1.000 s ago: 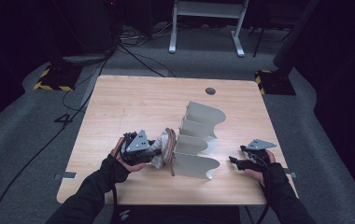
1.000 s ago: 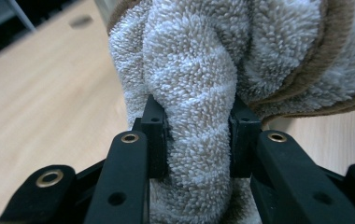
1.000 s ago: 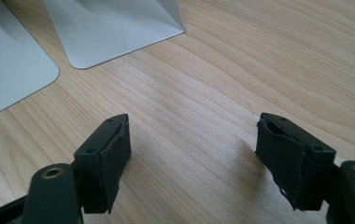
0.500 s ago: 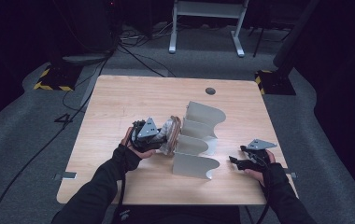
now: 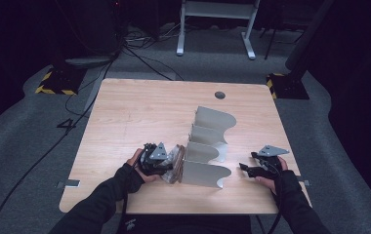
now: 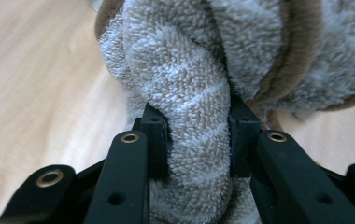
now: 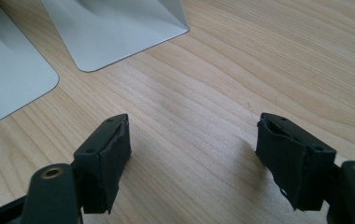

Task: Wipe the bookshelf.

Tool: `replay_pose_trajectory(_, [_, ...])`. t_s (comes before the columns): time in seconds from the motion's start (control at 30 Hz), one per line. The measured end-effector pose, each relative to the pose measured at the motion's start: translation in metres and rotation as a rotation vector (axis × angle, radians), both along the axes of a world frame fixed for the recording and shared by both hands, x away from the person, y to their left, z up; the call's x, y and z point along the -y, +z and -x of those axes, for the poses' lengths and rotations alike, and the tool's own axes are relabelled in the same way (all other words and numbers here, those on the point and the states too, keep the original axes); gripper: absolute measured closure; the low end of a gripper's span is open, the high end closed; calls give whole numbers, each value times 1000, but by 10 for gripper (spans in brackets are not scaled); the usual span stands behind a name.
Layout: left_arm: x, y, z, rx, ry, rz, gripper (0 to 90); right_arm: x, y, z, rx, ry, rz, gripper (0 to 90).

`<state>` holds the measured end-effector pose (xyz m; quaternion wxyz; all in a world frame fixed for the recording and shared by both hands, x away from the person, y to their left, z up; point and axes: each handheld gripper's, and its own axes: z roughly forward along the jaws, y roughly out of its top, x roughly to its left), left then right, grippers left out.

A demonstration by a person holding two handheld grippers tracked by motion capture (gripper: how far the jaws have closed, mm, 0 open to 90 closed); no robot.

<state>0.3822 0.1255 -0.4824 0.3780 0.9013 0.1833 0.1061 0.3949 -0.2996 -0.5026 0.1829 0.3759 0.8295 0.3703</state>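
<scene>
Dark floor with loose cables surrounds the wooden bench (image 5: 139, 117), and the room beyond it is too dim to make out. On the bench stands a grey metal rack (image 5: 208, 146) of curved dividers, running from the middle toward the near edge. Seen from above, the left tool (image 5: 166, 165) sits just left of the rack's near end, clenched on a rolled towel (image 5: 176, 163) that touches the nearest divider; the hand and tool body cover much of the roll, so whether it rests on the bench is hard to tell. Up close in the left gripper view, the towel (image 6: 189, 93) is grey-beige terry with a brown border, a thick fold squeezed between the two black pads (image 6: 154, 140), and its top and right side are cut off by the frame. To the right of the rack, near the bench's near right edge, the right tool (image 5: 246, 168) rests released. Its own view has the right tool (image 7: 192, 161) with jaws wide apart over bare wood, two divider corners (image 7: 115, 28) at far left.
</scene>
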Motion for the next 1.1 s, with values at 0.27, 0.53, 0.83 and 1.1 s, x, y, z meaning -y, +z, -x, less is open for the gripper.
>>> replay_pose_trajectory(0.27, [-6, 37, -5, 92, 36, 124, 674, 0, 0, 0, 1, -3, 4, 260])
replay_pose_trajectory(0.53, [3, 67, -33, 198, 79, 192, 673, 0, 0, 0, 1, -6, 0, 261])
replay_pose_trajectory(0.83, [20, 53, -71, 194, 144, 216, 672, 1, 0, -1, -7, -14, -5, 257])
replay_pose_trajectory(1.1, [24, 12, -83, 82, 160, 149, 672, 1, 0, 0, -6, -13, -4, 258])
